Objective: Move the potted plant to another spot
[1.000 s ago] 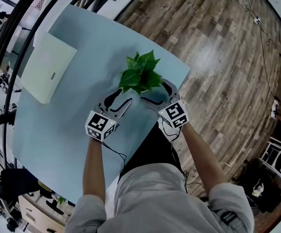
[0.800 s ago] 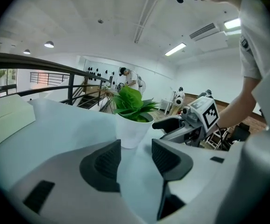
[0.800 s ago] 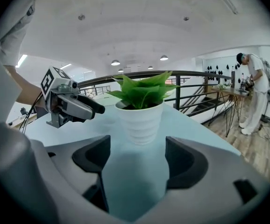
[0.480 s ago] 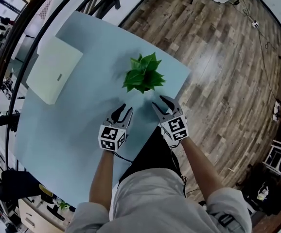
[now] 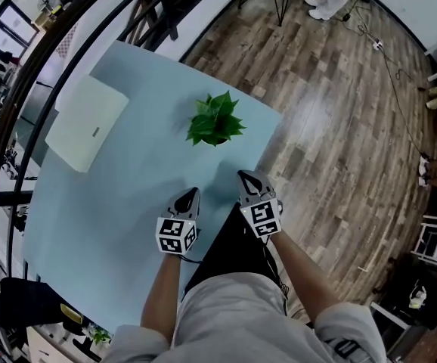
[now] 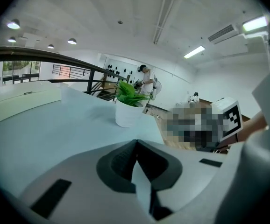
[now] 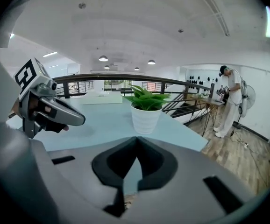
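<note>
The potted plant (image 5: 214,121), green leaves in a white ribbed pot, stands alone on the light blue table (image 5: 113,195) near its far right edge. It also shows in the left gripper view as the plant (image 6: 128,107) and in the right gripper view as the plant (image 7: 145,107). My left gripper (image 5: 192,193) hangs over the table's near edge, shut and empty, well short of the pot. Beside it my right gripper (image 5: 245,177) is shut too, with nothing between its jaws. Both tips point toward the plant.
A pale flat box (image 5: 87,122) lies on the table at the far left. A dark railing (image 5: 22,89) runs behind the table. Wooden floor (image 5: 339,112) lies to the right, where a person (image 7: 229,101) stands by a stand.
Both grippers let go of the pot, drew back toward the person and closed. The plant stays standing on the table.
</note>
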A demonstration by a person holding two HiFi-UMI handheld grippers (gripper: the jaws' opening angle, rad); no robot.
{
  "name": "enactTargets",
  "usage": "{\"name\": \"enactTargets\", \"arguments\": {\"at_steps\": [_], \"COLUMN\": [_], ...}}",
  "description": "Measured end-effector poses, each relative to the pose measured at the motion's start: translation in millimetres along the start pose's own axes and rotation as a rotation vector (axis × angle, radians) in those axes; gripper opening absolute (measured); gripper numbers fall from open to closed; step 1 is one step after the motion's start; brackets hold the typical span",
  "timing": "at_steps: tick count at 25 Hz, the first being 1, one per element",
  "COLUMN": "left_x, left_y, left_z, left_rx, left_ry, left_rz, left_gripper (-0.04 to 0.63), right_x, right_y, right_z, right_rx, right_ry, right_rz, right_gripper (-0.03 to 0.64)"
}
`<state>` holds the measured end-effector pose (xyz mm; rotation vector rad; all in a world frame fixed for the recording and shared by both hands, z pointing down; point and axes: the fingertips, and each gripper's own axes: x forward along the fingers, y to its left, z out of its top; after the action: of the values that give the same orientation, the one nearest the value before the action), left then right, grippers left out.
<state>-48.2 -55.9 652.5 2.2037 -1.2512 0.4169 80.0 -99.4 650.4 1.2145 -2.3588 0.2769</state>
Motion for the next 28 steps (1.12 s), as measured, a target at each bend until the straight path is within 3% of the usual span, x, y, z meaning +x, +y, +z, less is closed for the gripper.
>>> {"name": "enactTargets", "arguments": {"at_steps": [6, 12, 20, 28], "left_x": [-21, -40, -65, -74], "left_y": [-10, -23, -60, -117], "left_z": [19, 31, 41, 66], "left_rx": [0.017, 0.021, -0.003, -0.002], "left_ry": [-0.053, -0.069, -0.107, -0.195], "left_rz": [0.031, 0.107, 0.166, 0.213], "left_gripper": [0.012, 0.012, 0.012, 0.012], "right_x": [-25, -38, -87, -134], "right_y": [12, 32, 22, 2], "right_z": [27, 36, 55, 70], "right_rx": [0.015, -0.017, -0.001, 0.019], "right_ry": [-0.030, -0.023, -0.064, -0.146], "right_rz": [-0.047, -0.026, 0.015, 0.038], "right_gripper": [0.003, 0.003, 0.003, 0.003]}}
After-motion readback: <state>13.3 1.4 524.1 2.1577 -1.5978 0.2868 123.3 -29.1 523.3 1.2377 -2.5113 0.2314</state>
